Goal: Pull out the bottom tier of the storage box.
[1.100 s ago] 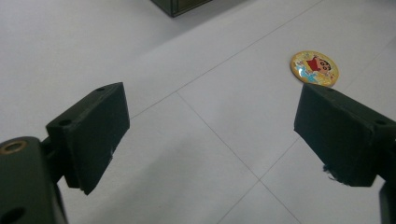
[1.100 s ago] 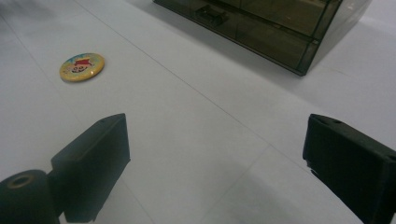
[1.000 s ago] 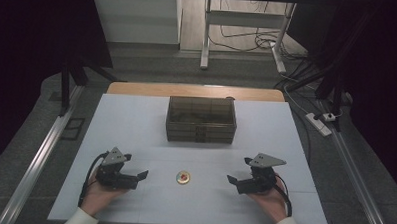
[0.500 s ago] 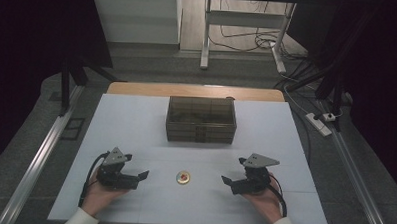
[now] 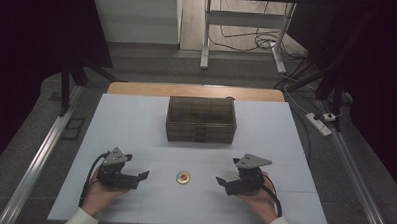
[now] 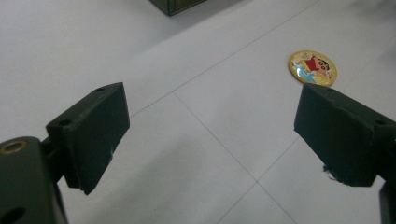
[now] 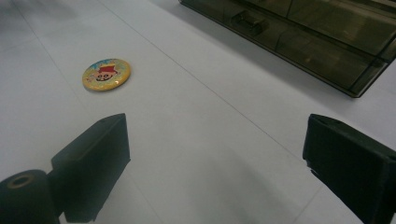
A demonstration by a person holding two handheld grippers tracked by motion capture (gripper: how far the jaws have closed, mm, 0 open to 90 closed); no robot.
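Left hand-held gripper (image 5: 143, 175) and right hand-held gripper (image 5: 220, 182), both jaws wide apart.

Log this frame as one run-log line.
left gripper: open, empty | right gripper: open, empty | cartoon badge: flat on table, between grippers, untouched | smoked drawer box: behind badge, drawers shut

Dark translucent drawer box (image 5: 201, 119) sits centre-far on white table (image 5: 136, 125). Power strip (image 5: 322, 122) on floor right; cables (image 5: 259, 41), probably a desk frame (image 5: 224, 23), far.
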